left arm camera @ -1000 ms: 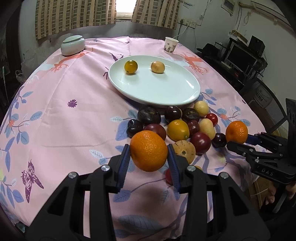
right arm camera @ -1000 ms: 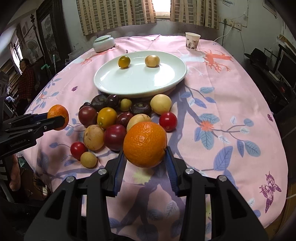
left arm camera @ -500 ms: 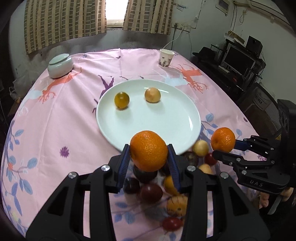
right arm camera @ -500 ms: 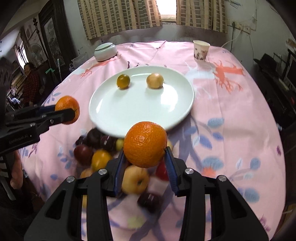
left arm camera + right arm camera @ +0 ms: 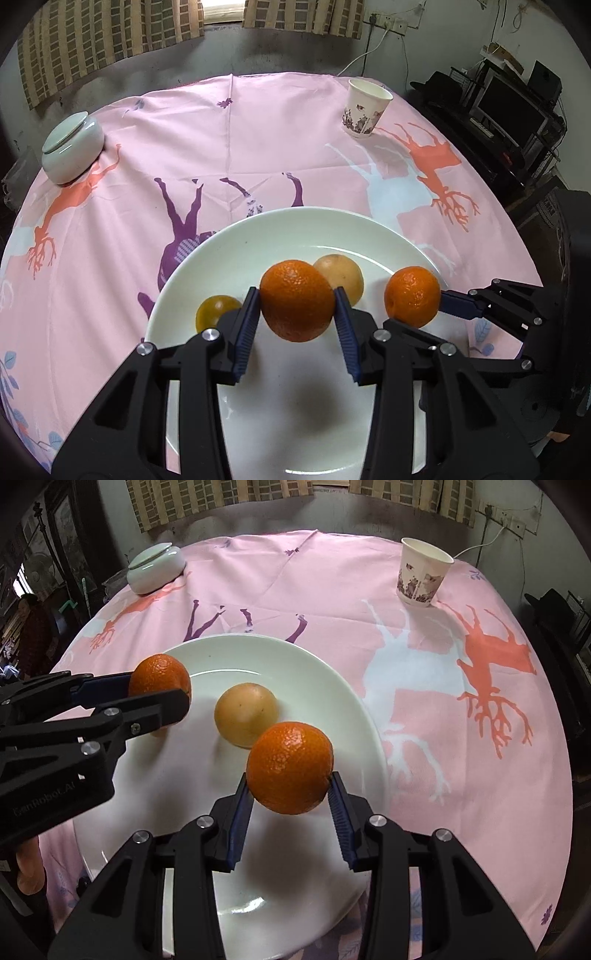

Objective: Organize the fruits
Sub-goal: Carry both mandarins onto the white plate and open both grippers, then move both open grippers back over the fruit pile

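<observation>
Round table draped in a pink printed tablecloth (image 5: 258,122), white plate (image 5: 229,258) at lower centre, lidded white bowl (image 5: 72,147) at upper left, paper cup (image 5: 364,109) upright at upper right.

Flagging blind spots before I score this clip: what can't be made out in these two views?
- Fruit pile: out of both views, below the frames.
- Dark yellow fruit: half hidden by the left gripper; unseen in the right view.
- Plate: near rim covered by both grippers.
- Whether either orange touches the plate.
</observation>
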The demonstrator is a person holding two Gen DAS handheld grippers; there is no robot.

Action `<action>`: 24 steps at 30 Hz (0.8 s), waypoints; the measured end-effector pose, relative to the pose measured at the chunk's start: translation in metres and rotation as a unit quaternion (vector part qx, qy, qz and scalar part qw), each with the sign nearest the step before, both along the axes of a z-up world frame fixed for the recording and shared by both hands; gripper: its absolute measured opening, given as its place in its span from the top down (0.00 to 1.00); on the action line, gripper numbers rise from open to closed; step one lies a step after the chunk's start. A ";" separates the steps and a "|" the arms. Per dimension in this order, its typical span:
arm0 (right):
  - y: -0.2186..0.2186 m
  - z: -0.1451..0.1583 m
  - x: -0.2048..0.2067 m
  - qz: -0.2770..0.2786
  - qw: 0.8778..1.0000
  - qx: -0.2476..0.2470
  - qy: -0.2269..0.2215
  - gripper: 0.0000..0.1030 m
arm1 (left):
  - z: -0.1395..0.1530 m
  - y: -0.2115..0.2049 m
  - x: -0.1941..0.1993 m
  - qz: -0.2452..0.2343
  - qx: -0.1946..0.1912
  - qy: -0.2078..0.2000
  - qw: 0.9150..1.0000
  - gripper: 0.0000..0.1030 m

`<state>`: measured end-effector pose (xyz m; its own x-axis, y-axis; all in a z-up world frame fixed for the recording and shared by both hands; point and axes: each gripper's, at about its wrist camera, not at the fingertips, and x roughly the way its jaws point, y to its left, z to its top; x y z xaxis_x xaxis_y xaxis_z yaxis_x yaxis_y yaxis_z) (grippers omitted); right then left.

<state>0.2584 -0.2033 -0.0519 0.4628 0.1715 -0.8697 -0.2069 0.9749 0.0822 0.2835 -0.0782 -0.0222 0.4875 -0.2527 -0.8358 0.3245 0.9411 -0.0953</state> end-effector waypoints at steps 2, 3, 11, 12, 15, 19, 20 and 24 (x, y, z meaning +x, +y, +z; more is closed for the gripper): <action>0.000 -0.002 0.006 -0.001 1.000 0.001 0.001 0.60 | -0.005 -0.003 0.006 -0.001 0.004 0.004 1.000 0.60; 0.000 -0.003 0.008 -0.001 1.000 0.001 0.001 0.60 | -0.007 -0.003 0.009 -0.001 0.006 0.005 1.000 0.60; 0.002 0.003 0.013 -0.001 1.000 -0.003 -0.016 0.35 | -0.005 0.000 0.017 0.013 0.006 0.012 1.000 0.57; 0.004 0.008 0.008 0.004 1.000 -0.015 -0.021 0.35 | 0.004 0.003 0.013 0.014 0.000 0.003 1.000 0.55; 0.007 0.027 -0.015 0.016 0.999 -0.032 -0.041 0.35 | 0.035 0.012 -0.011 0.014 -0.021 -0.030 0.999 0.33; 0.003 0.047 -0.074 0.031 0.997 -0.048 -0.060 0.35 | 0.068 0.032 -0.069 0.004 -0.030 -0.079 0.996 0.11; 0.000 0.049 -0.095 0.031 0.996 -0.053 -0.063 0.34 | 0.071 0.038 -0.087 0.005 -0.029 -0.089 0.996 0.06; -0.006 0.037 -0.173 0.015 0.996 -0.056 -0.071 0.20 | 0.059 0.067 -0.153 0.006 -0.035 -0.100 0.994 0.04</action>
<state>0.0858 -0.2096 -0.0146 0.5787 0.0925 -0.8102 -0.2387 0.9692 -0.0598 0.1304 -0.0117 0.0369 0.6456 -0.3002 -0.7022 0.3316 0.9385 -0.0963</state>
